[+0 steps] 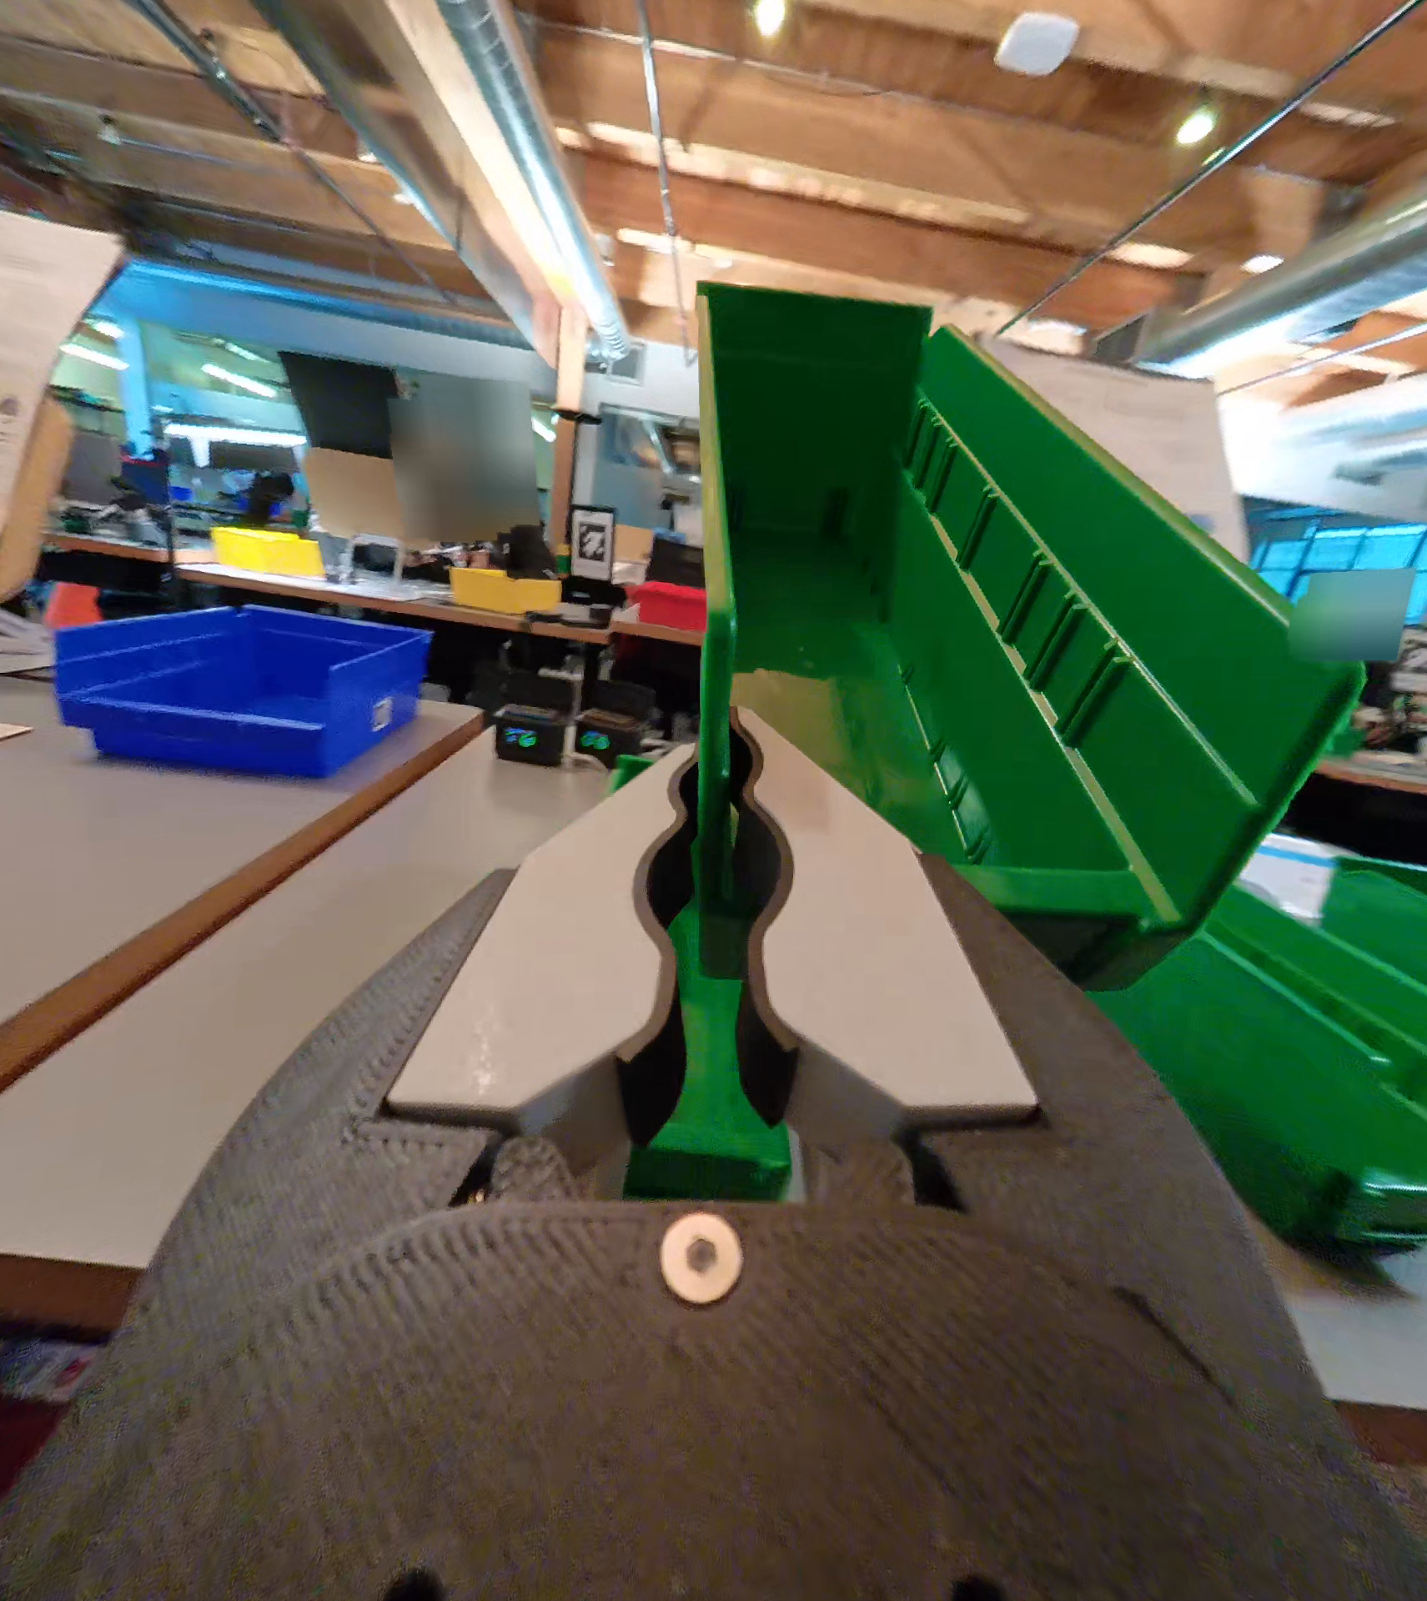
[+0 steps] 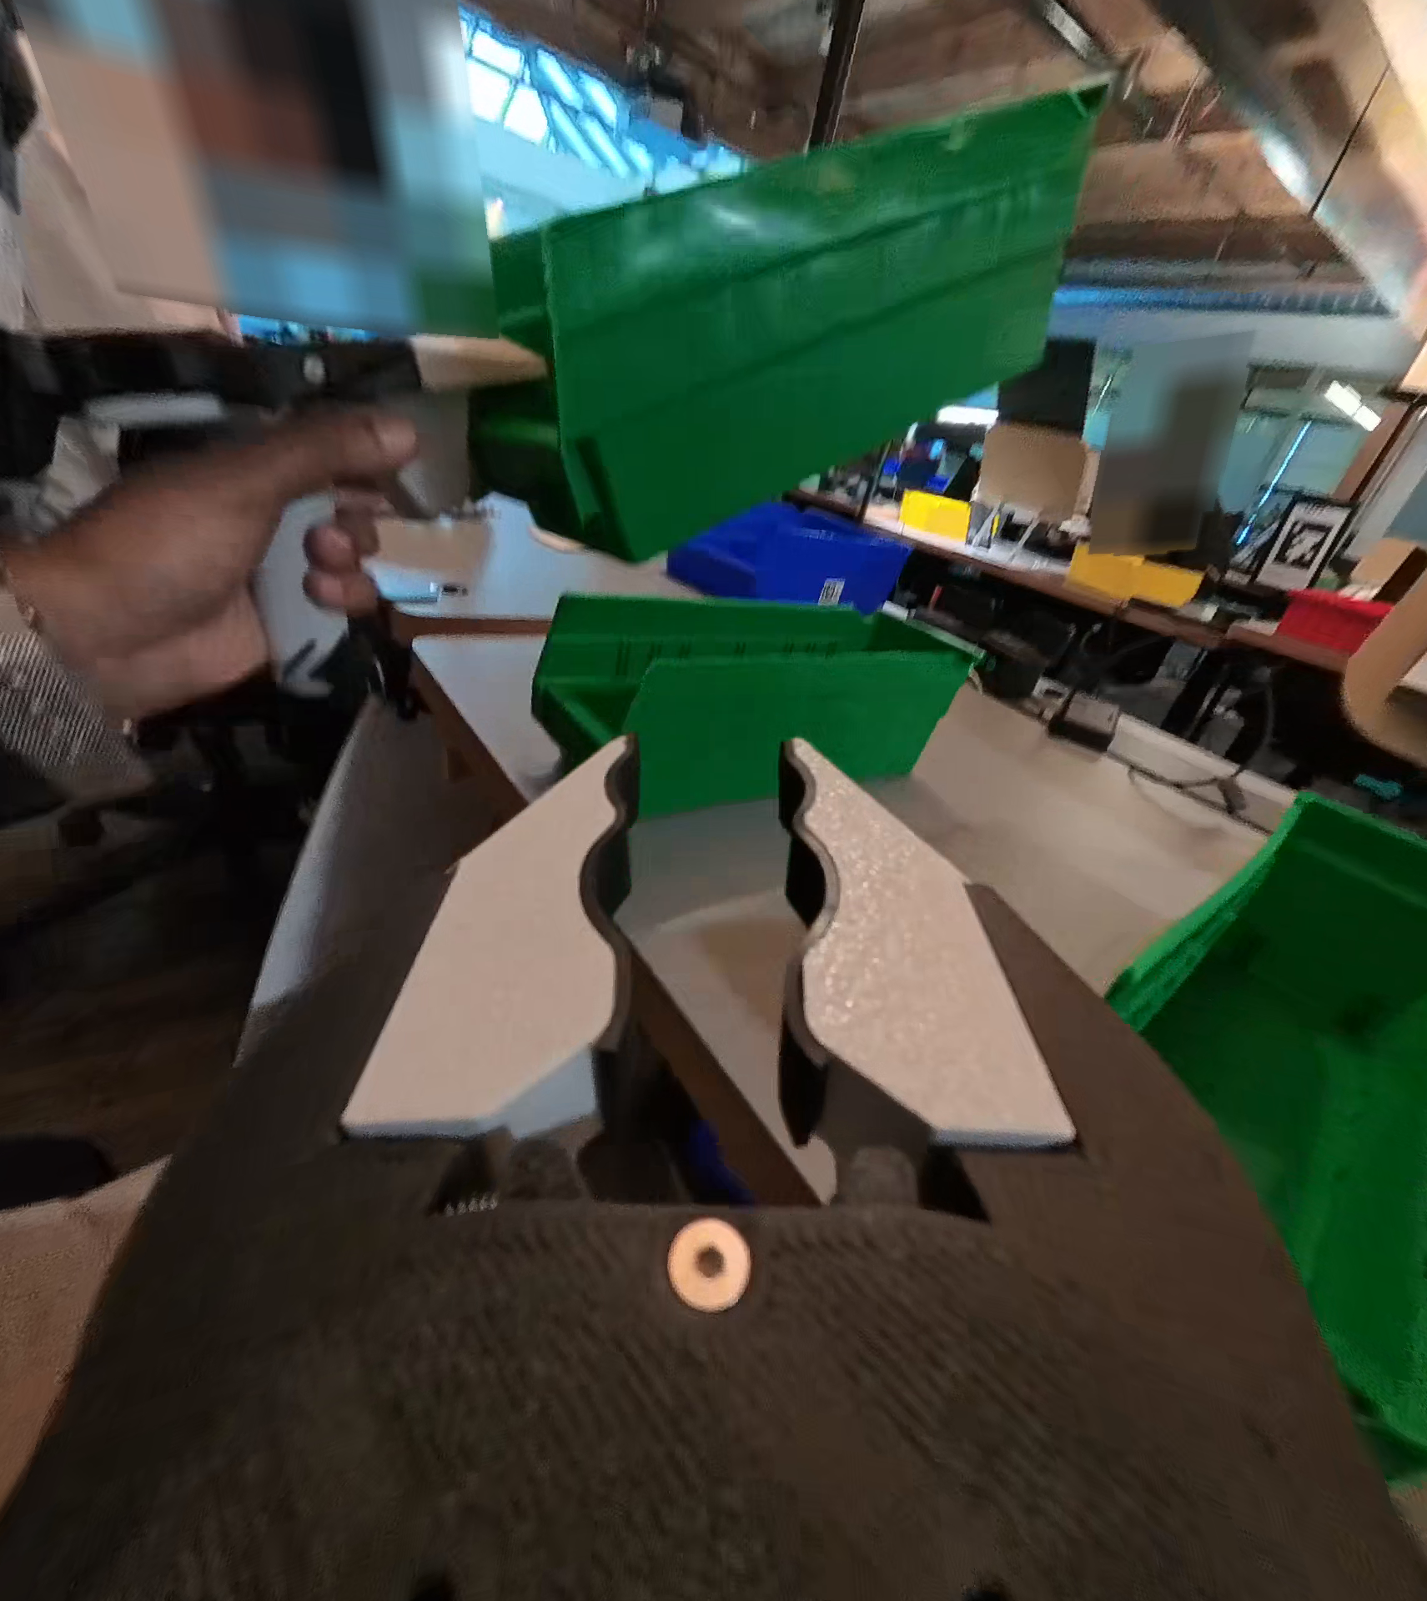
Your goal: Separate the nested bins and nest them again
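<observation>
My left gripper [image 1: 723,745] is shut on the side wall of a green bin [image 1: 995,624] and holds it tilted in the air; the wall runs down between both pads. The right wrist view shows this lifted green bin [image 2: 796,346] up high, with the left gripper [image 2: 484,372] at its left end. A second green bin [image 2: 779,702] stands on the grey table [image 2: 1065,866] below it and also shows in the left wrist view [image 1: 1342,1066]. My right gripper [image 2: 705,771] is open and empty, a little short of that bin. A third green bin [image 2: 1351,1126] stands at the right.
A blue bin [image 1: 242,676] sits on the neighbouring table [image 1: 86,866] and shows in the right wrist view [image 2: 788,554] too. Yellow bins [image 1: 506,589] and a red bin [image 1: 666,602] stand on far benches. A person's hand [image 2: 172,554] grips the left gripper's handle.
</observation>
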Demonstrator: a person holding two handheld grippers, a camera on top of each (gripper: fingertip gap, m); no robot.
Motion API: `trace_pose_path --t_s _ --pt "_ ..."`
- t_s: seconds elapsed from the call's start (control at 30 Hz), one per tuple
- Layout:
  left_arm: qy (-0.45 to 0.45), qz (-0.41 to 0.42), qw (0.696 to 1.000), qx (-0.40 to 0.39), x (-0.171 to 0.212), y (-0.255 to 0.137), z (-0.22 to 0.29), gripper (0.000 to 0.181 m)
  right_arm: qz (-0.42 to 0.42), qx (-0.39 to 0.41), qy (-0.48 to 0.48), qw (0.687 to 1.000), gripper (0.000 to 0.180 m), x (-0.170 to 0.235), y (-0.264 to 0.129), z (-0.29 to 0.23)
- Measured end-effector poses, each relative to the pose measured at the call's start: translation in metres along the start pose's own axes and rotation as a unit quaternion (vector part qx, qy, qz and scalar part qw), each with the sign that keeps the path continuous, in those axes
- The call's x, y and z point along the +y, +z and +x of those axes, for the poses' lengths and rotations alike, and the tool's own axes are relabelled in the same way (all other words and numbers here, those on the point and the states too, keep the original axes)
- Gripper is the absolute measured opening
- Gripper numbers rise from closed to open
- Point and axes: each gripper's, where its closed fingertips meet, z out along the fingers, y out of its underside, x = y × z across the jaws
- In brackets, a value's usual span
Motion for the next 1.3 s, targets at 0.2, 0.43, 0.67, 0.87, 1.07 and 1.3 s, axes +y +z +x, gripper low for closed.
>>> trace_pose_path --t_s 0.2,0.43,0.67,0.87,1.07,1.3 --pt "0.017 -0.098 0.995 0.014 0.022 0.037 -0.040 0.001 -0.051 0.008 0.022 0.998 0.021 0.027 -0.016 0.005" --pt "0.005 -0.203 0.979 0.029 0.052 0.069 -0.052 0.001 -0.068 0.053 0.044 0.995 0.019 0.036 -0.038 0.025" --pt "0.003 -0.236 0.972 0.024 0.058 0.078 -0.057 0.001 -0.078 0.055 0.039 0.995 0.008 0.042 -0.047 0.028" --pt "0.015 -0.240 0.970 0.024 0.055 0.075 -0.054 0.001 -0.082 0.055 0.047 0.994 0.008 0.045 -0.047 0.031" --pt "0.020 -0.236 0.971 0.034 0.054 0.065 -0.049 0.001 -0.083 0.034 0.057 0.994 0.007 0.047 -0.037 0.026" --pt "0.042 -0.198 0.979 0.012 0.062 0.052 -0.054 0.001 -0.084 -0.005 0.066 0.994 0.007 0.048 -0.025 0.013"
